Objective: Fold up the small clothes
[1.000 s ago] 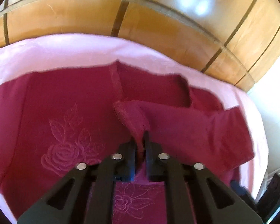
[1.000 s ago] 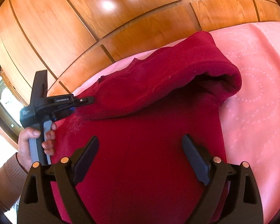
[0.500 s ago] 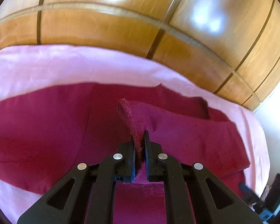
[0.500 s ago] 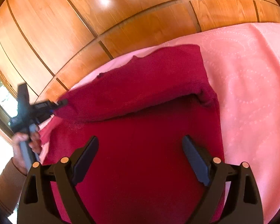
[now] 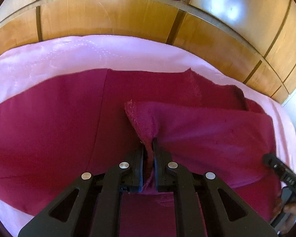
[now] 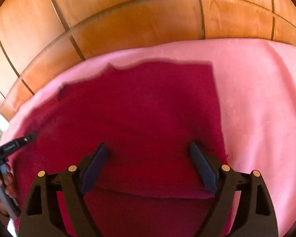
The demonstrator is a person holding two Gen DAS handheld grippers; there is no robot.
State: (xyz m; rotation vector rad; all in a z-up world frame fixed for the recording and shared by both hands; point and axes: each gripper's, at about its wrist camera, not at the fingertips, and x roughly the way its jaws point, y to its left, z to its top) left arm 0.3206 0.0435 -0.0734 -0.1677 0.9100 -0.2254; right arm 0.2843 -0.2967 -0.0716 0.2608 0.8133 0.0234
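Observation:
A dark red garment (image 5: 49, 128) lies spread on the pink sheet (image 5: 88, 49). My left gripper (image 5: 148, 148) is shut on a raised, frayed edge of a flap of it, and the flap (image 5: 217, 134) drapes over the layer below to the right. In the right wrist view the garment (image 6: 138, 108) lies as a flat folded block. My right gripper (image 6: 149, 152) hovers wide over its near part, jaws closing slightly, with nothing pinched between them. The left gripper (image 6: 32, 135) shows at the garment's left edge, held by a hand (image 6: 2, 181).
Glossy wooden panels (image 5: 118, 15) rise right behind the bed along its far edge. Bare pink sheet (image 6: 256, 98) stretches to the right of the garment. The right gripper's tip (image 5: 270, 158) pokes in at the right edge of the left wrist view.
The left gripper carried the held edge onward and lower, covering the embroidered rose. The bulging fold in the right wrist view has settled flat, and the right gripper swung sideways over it.

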